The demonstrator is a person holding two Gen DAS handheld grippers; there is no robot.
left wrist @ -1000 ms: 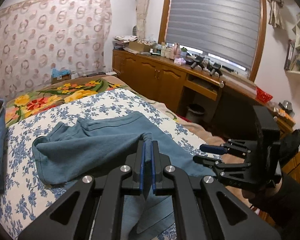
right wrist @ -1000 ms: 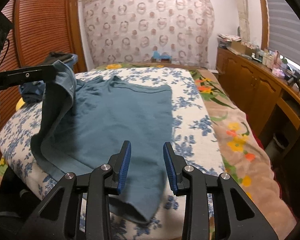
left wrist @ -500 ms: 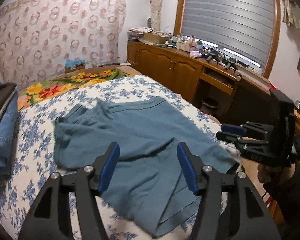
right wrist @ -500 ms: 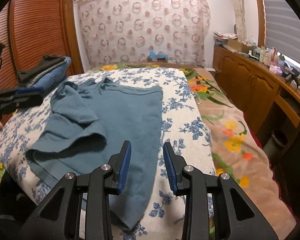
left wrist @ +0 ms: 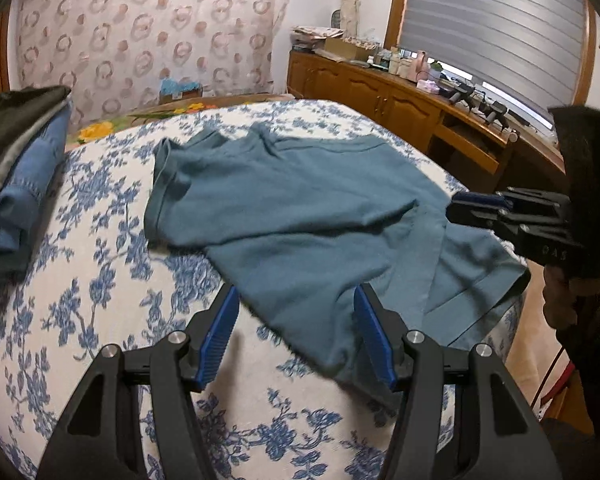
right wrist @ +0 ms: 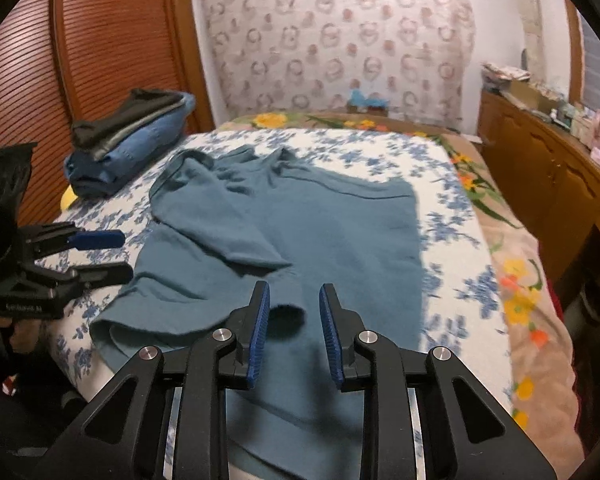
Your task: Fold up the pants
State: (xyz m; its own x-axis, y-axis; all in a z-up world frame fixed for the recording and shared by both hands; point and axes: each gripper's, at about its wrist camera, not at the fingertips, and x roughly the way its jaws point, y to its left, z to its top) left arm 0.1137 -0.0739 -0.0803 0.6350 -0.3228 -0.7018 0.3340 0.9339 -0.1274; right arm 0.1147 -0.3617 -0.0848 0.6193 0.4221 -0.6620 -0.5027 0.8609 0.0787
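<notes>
Teal-blue pants (left wrist: 300, 208) lie spread on the flowered bed sheet (left wrist: 80, 280), with one leg folded loosely across the other; they also show in the right wrist view (right wrist: 320, 232). My left gripper (left wrist: 296, 336) is open and empty just above the near edge of the cloth. My right gripper (right wrist: 294, 330) is open and empty over the near hem. The right gripper (left wrist: 480, 208) shows at the right of the left wrist view; the left gripper (right wrist: 100, 254) shows at the left of the right wrist view.
A stack of folded jeans and dark clothes (right wrist: 132, 140) sits at the bed's far left, and shows in the left wrist view (left wrist: 16, 152). A wooden cabinet and desk (left wrist: 420, 108) line the right side. A louvred wooden wardrobe (right wrist: 80, 60) stands left.
My left gripper was shut on a pant leg and held it up; it let the leg drop onto the pants, opened and pulled back. My right gripper stayed open.
</notes>
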